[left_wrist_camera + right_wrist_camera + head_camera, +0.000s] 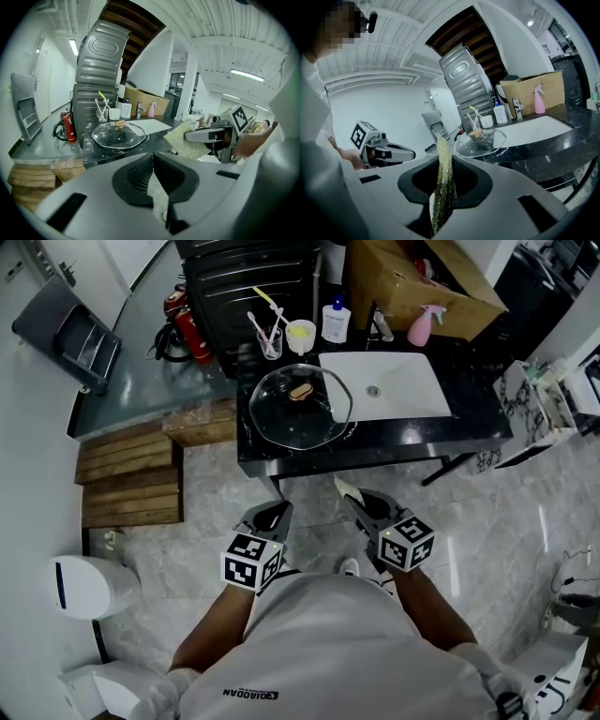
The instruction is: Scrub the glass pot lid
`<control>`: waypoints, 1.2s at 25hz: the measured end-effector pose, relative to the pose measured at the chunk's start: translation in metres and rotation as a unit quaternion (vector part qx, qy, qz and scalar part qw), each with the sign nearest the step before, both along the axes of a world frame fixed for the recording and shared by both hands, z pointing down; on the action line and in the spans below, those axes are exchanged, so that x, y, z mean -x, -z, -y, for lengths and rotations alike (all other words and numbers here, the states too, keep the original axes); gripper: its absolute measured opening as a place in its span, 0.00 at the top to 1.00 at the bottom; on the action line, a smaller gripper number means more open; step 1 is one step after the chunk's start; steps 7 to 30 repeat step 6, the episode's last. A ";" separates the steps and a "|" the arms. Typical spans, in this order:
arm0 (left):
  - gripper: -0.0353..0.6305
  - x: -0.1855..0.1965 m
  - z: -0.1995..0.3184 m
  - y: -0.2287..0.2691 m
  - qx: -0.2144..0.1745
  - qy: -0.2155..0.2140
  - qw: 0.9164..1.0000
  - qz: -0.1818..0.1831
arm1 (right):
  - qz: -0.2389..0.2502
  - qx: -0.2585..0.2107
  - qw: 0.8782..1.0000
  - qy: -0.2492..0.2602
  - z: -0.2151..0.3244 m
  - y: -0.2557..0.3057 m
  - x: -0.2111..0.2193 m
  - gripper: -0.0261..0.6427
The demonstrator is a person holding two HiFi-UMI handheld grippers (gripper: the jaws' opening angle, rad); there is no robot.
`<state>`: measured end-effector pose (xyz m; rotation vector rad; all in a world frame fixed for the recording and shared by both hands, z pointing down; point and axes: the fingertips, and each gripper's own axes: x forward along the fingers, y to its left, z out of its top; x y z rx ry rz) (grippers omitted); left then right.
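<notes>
The right tool [443, 161] pinched a yellow-green mesh scrubbing pad [440, 187] edge-on. The left tool [153, 164] looked pressed together on nothing, though its view was dim. Both hung near the person, well apart from the round glass pot lid [286, 418], which lay on the black desk [394, 439] beside the white sink [394, 385]. By the look of it, no scrubbing had begun; the approach and all the scrubbing remained.

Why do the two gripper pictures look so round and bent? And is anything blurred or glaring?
Left gripper view and right gripper view: wide-angle lenses bow the ceiling and blacken the corners. Right gripper view: the mosaic patch was added afterwards. Head view: even light, straighter lines, bright reflections on the glass pot lid and the glossy floor.
</notes>
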<state>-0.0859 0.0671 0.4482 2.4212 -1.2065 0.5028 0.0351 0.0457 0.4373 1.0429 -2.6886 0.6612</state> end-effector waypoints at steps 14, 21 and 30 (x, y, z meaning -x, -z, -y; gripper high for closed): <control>0.92 0.002 0.000 -0.002 0.000 0.001 1.000 -0.001 | 0.003 0.004 1.000 -0.005 -0.001 -0.002 0.000 0.83; 0.92 0.002 0.000 -0.002 0.000 0.001 1.000 -0.001 | 0.003 0.004 1.000 -0.005 -0.001 -0.002 0.000 0.83; 0.92 0.002 0.000 -0.002 0.000 0.001 1.000 -0.001 | 0.003 0.004 1.000 -0.005 -0.001 -0.002 0.000 0.83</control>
